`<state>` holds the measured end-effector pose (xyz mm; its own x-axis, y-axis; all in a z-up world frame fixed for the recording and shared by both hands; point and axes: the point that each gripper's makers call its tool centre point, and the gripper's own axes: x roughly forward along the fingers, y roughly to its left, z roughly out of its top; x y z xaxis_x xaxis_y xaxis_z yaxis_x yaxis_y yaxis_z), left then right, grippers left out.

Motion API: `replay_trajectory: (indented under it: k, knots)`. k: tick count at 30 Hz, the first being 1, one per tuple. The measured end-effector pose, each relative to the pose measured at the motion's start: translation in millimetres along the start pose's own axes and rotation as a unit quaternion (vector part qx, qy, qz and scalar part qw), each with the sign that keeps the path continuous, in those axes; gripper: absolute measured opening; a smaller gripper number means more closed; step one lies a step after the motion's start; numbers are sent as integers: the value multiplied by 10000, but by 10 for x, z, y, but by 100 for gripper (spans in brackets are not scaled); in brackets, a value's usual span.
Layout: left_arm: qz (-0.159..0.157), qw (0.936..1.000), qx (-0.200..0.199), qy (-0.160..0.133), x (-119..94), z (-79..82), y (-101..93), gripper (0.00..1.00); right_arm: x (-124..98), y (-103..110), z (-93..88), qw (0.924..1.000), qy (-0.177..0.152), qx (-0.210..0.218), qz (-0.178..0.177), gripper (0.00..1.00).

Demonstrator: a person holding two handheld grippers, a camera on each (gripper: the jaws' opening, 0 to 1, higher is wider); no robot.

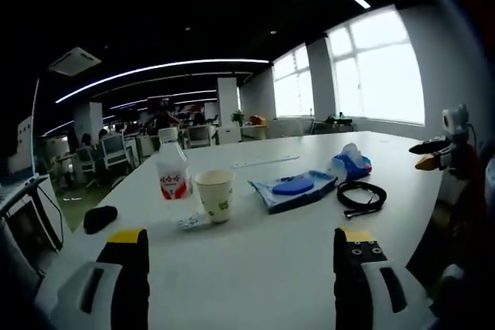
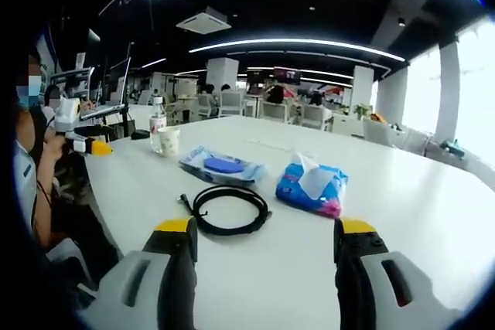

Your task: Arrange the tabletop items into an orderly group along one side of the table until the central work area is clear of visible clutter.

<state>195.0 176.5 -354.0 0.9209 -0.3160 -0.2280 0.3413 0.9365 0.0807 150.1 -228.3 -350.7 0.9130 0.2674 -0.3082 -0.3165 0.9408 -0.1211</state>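
On the white table (image 1: 255, 268) stand a clear water bottle (image 1: 172, 168) with a red label and a paper cup (image 1: 215, 195), side by side. To their right lie a flat blue packet (image 1: 294, 188), a blue tissue pack (image 1: 349, 164) and a coiled black cable (image 1: 361, 195). My left gripper (image 1: 241, 245) is open, well short of the cup, with nothing between its jaws. My right gripper (image 2: 263, 245) is open just behind the cable (image 2: 230, 209), with the tissue pack (image 2: 312, 187) to the right and the blue packet (image 2: 223, 166) beyond. The cup (image 2: 168, 141) and bottle (image 2: 158, 130) stand far off.
A small black object (image 1: 100, 218) lies near the table's left edge, and a crumpled wrapper (image 1: 188, 222) lies by the cup. The right gripper (image 1: 435, 154) shows at the far edge. A seated person (image 2: 35, 152) holds the left gripper (image 2: 83, 144). Office desks and chairs stand behind.
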Motion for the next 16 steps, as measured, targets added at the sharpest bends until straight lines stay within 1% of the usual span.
replay_trajectory:
  k: [4,7,13,16]
  knots:
    - [82,10000,38,-25,-18,16,29,98,-5,0,1,10000,-1,21,0,69]
    - [30,10000,38,-32,-24,21,7,98,-11,-7,8,10000,-11,31,-13,68]
    - [-13,10000,25,75,-19,-24,-11,96,-10,7,10,10000,5,14,9,66]
    - [9,10000,40,61,-31,-19,-16,96,-10,18,19,10000,0,-23,31,64]
